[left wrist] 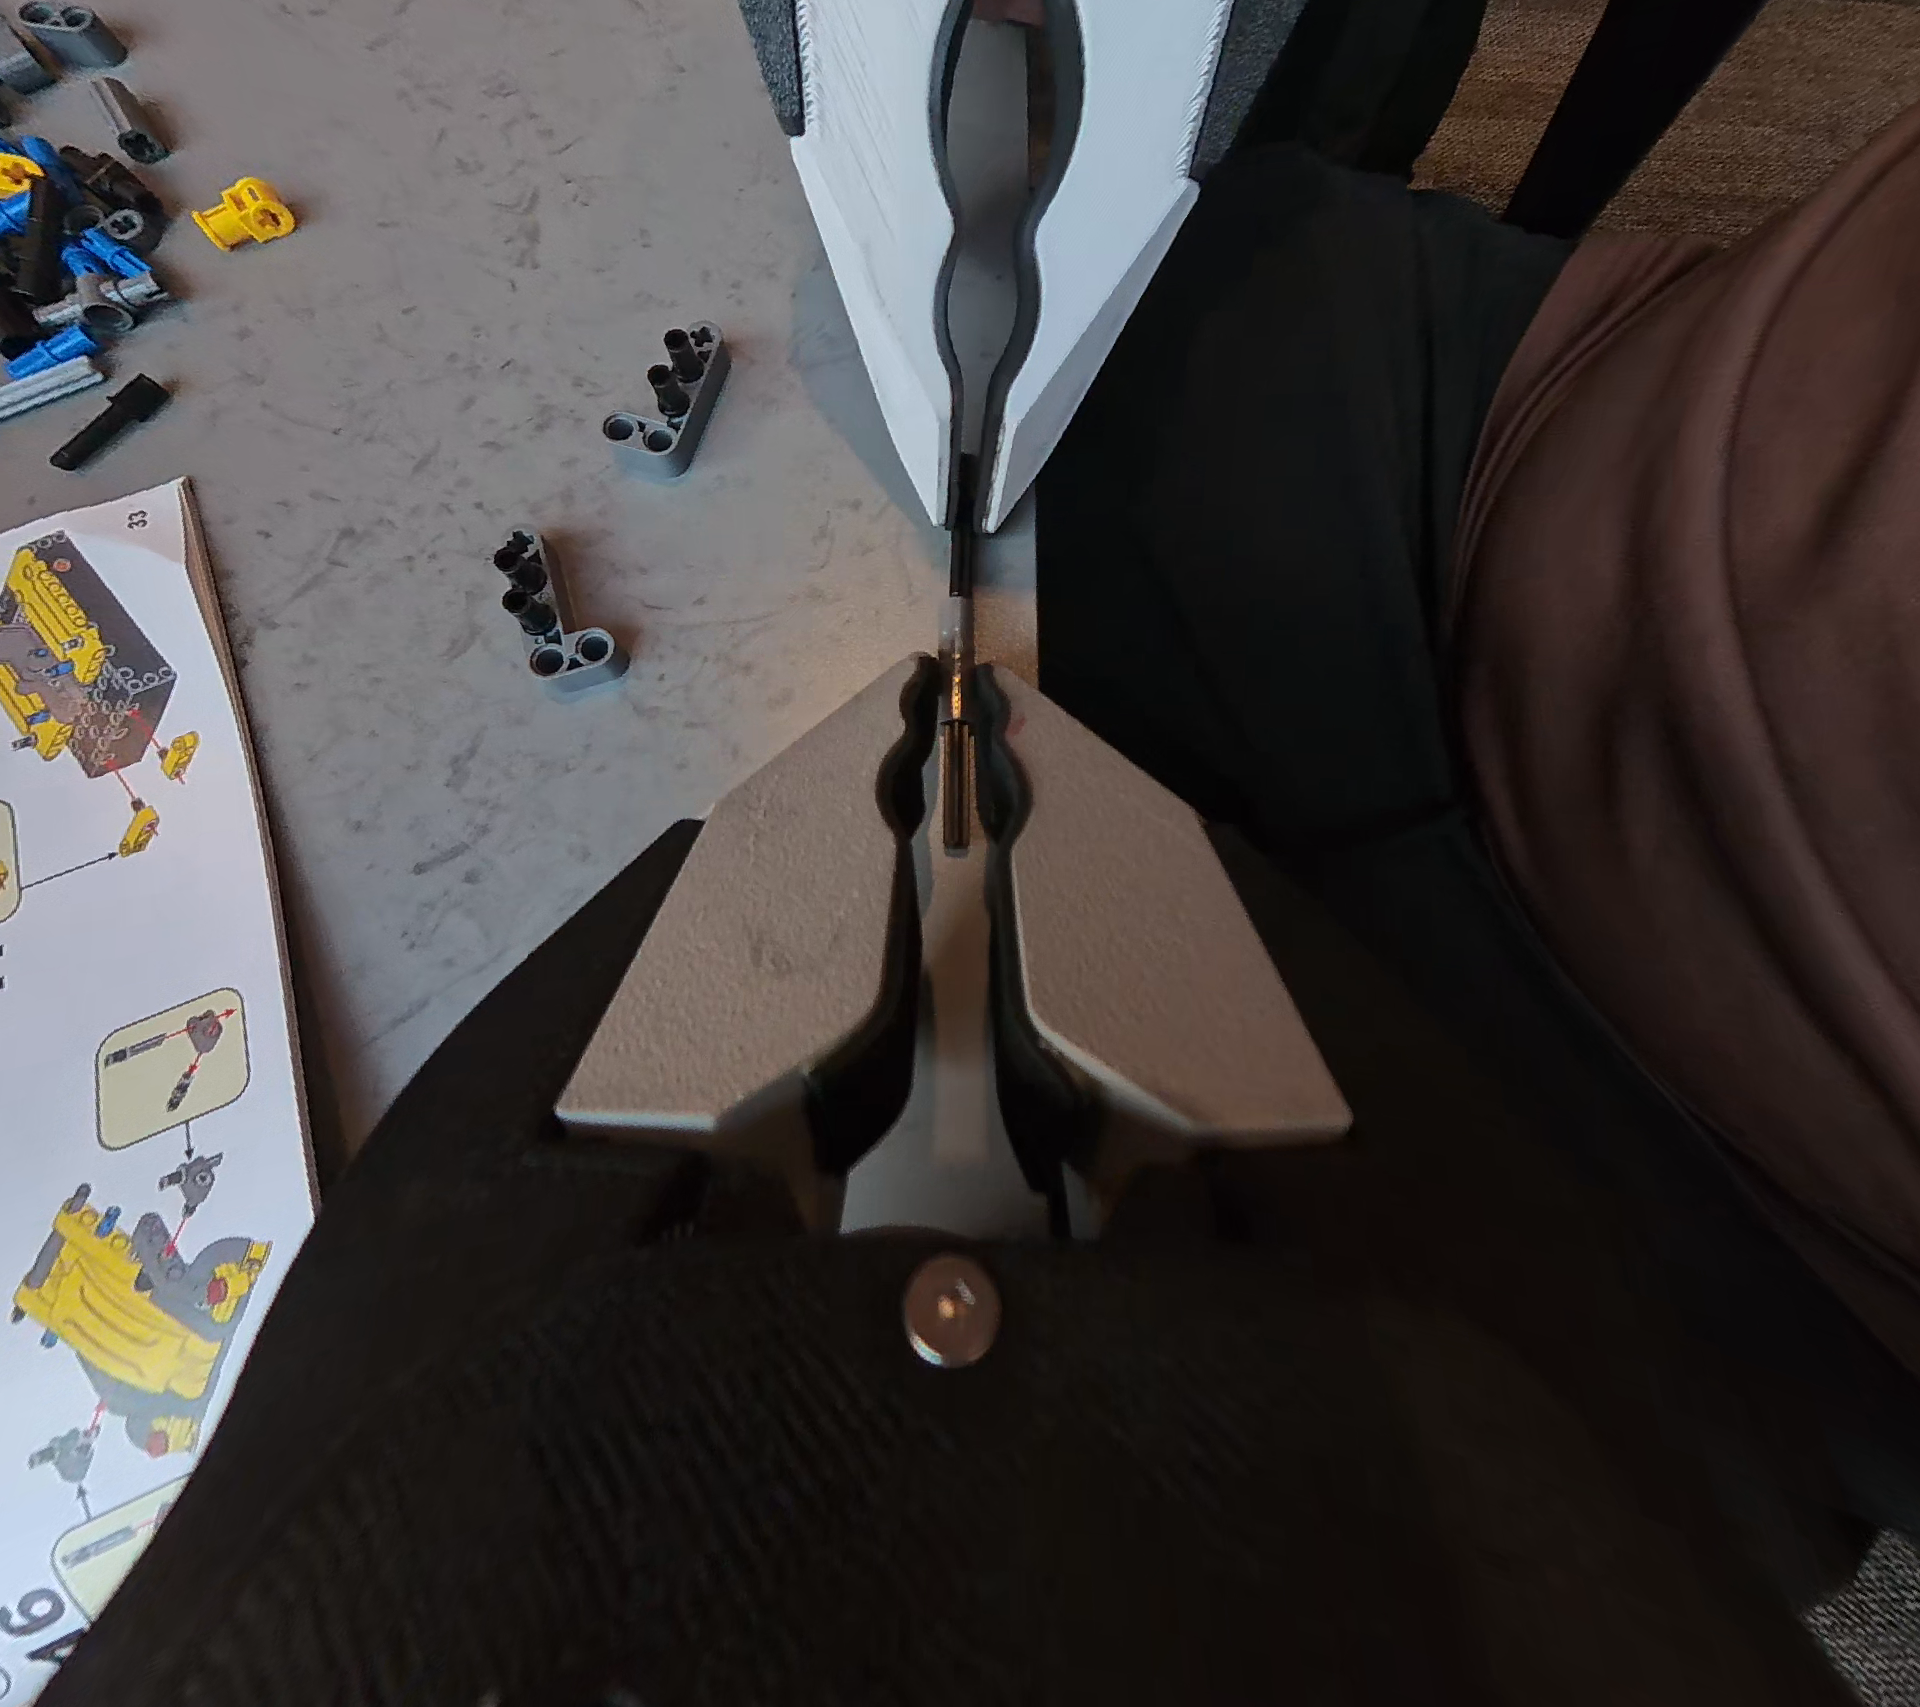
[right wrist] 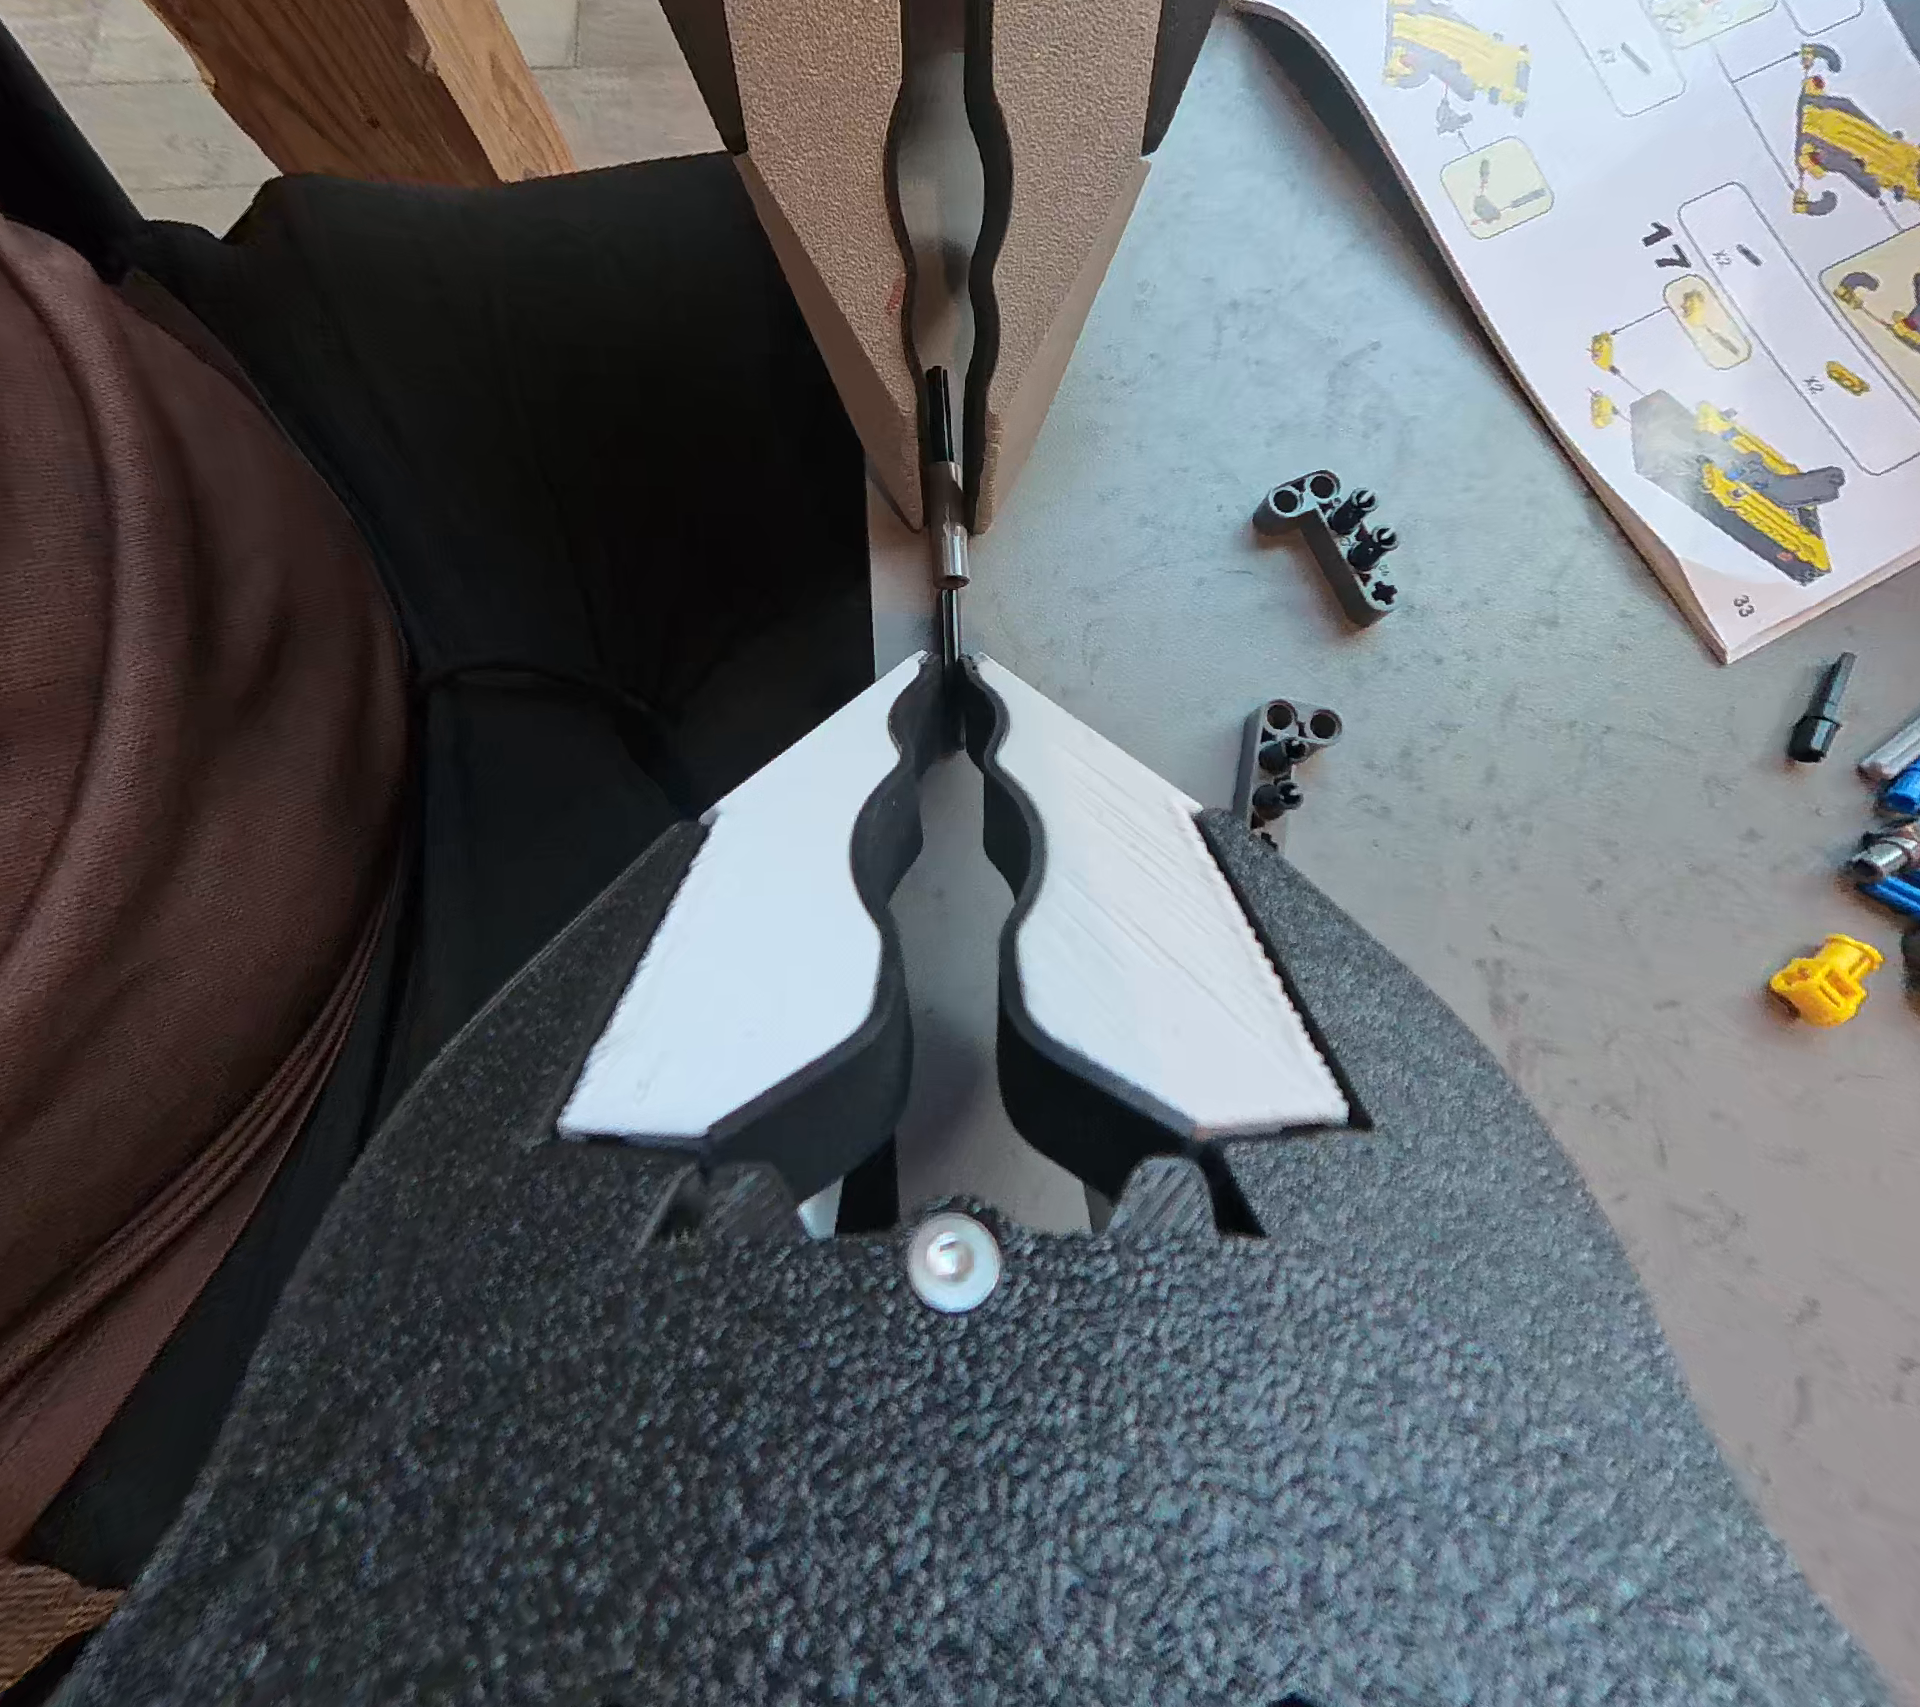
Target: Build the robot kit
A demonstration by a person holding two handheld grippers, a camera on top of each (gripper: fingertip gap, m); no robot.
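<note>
A thin black axle (left wrist: 960,558) with a small grey sleeve (left wrist: 953,627) on it spans the gap between my two grippers, which meet tip to tip over the table's edge. My left gripper (left wrist: 951,678), with beige fingers, is shut on the sleeve end of the axle; a dark stub shows between its pads. My right gripper (right wrist: 948,670), with white fingers, is shut on the other end of the axle (right wrist: 948,618). In the right wrist view the sleeve (right wrist: 948,561) sits just outside the left gripper (right wrist: 945,514). The right gripper (left wrist: 966,514) enters the left wrist view from the top.
Two grey L-shaped beams with black pins (left wrist: 670,400) (left wrist: 556,618) lie on the grey table (left wrist: 468,47). A yellow connector (left wrist: 244,211), a black pin (left wrist: 109,421) and a pile of small parts (left wrist: 73,244) lie farther off. An open instruction booklet (left wrist: 135,930) lies nearby. A person's brown garment (left wrist: 1714,722) is beside the table. Both grippers' tips are close together, under 4 cm apart. Left tips and right tips are each some 15 cm from the yellow connector (left wrist: 244,211). The right camera catches it too, in the right wrist view (right wrist: 1830,981).
</note>
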